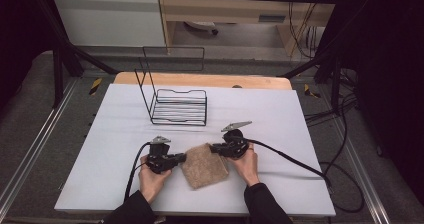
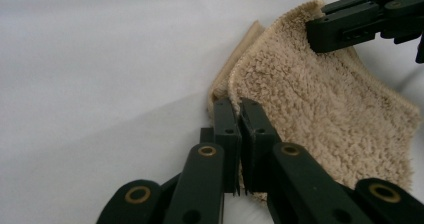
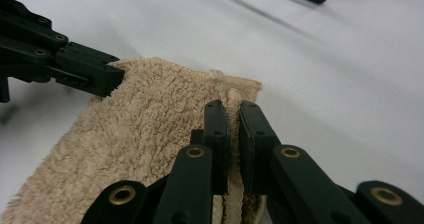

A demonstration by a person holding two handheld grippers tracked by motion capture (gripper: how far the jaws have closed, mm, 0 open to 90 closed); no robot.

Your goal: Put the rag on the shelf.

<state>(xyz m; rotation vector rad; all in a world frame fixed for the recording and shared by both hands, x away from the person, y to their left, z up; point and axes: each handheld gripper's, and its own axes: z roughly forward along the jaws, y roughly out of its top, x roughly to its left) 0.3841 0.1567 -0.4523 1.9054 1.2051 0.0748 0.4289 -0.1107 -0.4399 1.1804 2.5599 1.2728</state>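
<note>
A folded beige towel (image 1: 204, 165) lies low in the centre of the high view, on the white bench (image 1: 115, 149), pinched from both sides at once. The left hand-held gripper (image 1: 181, 157) comes in from the left of the frame and clamps the cloth's left edge; in the left gripper view its jaws stand almost together on the folded layers. The right hand-held gripper (image 1: 214, 148) reaches in from the right and is closed on the upper right corner, a ridge of terry squeezed between its pads (image 3: 216, 134). The towel sits directly between the two tools, its longer side running from upper left to lower right, each hand equally near. A black wire rack (image 1: 179, 106) stands well apart, above the towel toward the frame's upper middle, so any carry probably heads up-frame.
</note>
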